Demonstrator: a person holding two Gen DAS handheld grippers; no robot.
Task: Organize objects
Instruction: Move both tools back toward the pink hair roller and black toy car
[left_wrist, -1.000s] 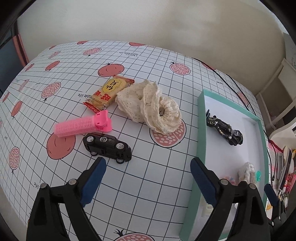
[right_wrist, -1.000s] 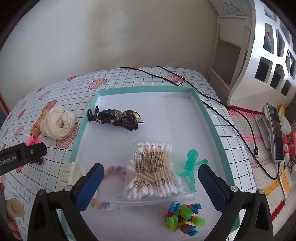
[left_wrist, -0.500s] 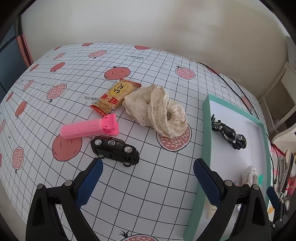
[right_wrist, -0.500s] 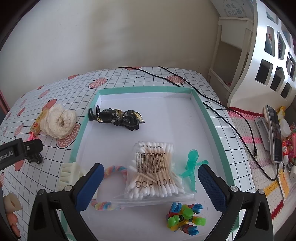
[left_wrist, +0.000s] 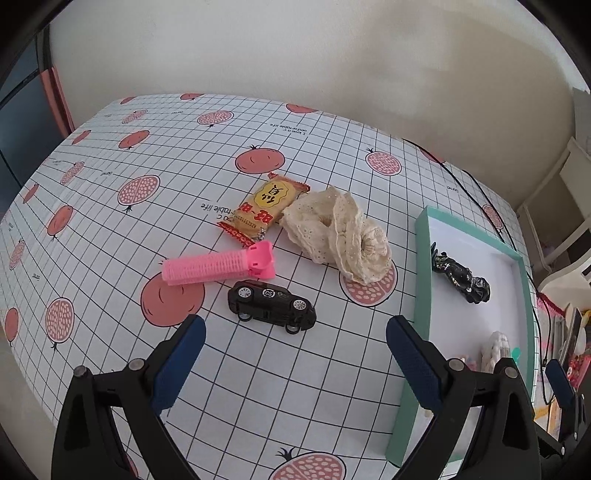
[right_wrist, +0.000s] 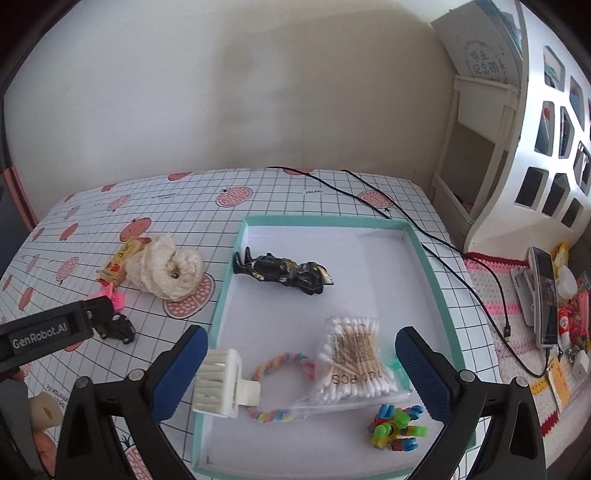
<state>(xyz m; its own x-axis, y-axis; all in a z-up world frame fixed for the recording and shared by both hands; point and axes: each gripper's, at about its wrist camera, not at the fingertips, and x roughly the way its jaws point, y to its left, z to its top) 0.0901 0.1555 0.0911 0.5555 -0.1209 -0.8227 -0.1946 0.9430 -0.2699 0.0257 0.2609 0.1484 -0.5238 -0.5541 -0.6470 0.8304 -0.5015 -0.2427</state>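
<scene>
On the pomegranate-print tablecloth lie a black toy car (left_wrist: 271, 306), a pink hair roller (left_wrist: 218, 263), a yellow snack packet (left_wrist: 264, 208) and a cream lace scrunchie (left_wrist: 338, 236). My left gripper (left_wrist: 293, 363) hangs open just in front of the car, holding nothing. The teal-rimmed tray (right_wrist: 430, 269) holds a black figurine (right_wrist: 284, 271), a bag of cotton swabs (right_wrist: 351, 363), a pastel rope ring (right_wrist: 280, 387), a white comb-like clip (right_wrist: 219, 384) and a bright block toy (right_wrist: 393, 430). My right gripper (right_wrist: 301, 371) is open above the tray's near half, empty.
A black cable (right_wrist: 436, 236) runs along the tray's far and right side. A white shelf unit (right_wrist: 517, 129) stands at the right with a phone (right_wrist: 546, 299) and small clutter on a crocheted mat. The left gripper's body (right_wrist: 51, 332) shows at the left of the right wrist view.
The left gripper has drawn back and risen, so the car, roller and scrunchie sit farther ahead. The right gripper has pulled back slightly; the green figure is now hidden behind its right finger.
</scene>
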